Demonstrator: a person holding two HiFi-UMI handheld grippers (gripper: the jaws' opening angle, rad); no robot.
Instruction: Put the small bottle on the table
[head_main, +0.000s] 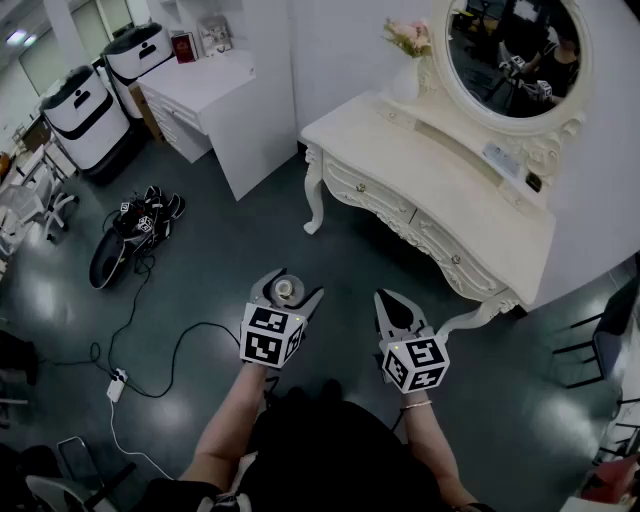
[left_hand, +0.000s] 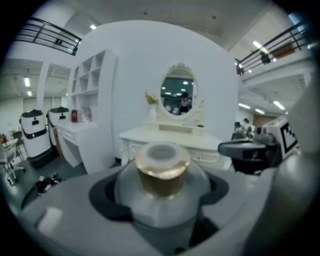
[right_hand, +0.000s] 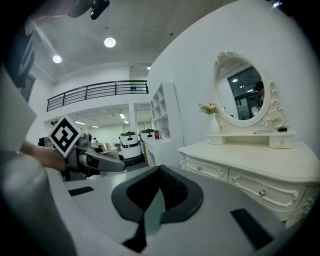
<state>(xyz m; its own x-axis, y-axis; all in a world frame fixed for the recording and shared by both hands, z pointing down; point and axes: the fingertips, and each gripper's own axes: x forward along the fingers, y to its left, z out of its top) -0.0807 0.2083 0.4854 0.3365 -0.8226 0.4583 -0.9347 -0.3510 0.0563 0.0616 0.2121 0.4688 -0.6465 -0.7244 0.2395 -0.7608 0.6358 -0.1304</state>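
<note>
Small bottle (left_hand: 161, 176) sits clamped in the left hand-held gripper (head_main: 289, 286).

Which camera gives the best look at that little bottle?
The left gripper view: the small bottle, gold-collared, fills the middle, gripped by the left tongs. The head view shows only its top, tiny, from above. The right gripper view doesn't show it.

the left gripper (head_main: 285, 291) and right gripper (head_main: 392, 302) are grey with black-lined jaws, each bearing a white cube (head_main: 272, 335) with black square markers. the person wears black clothing (head_main: 330, 440) and a thin bracelet (head_main: 417, 405).
</note>
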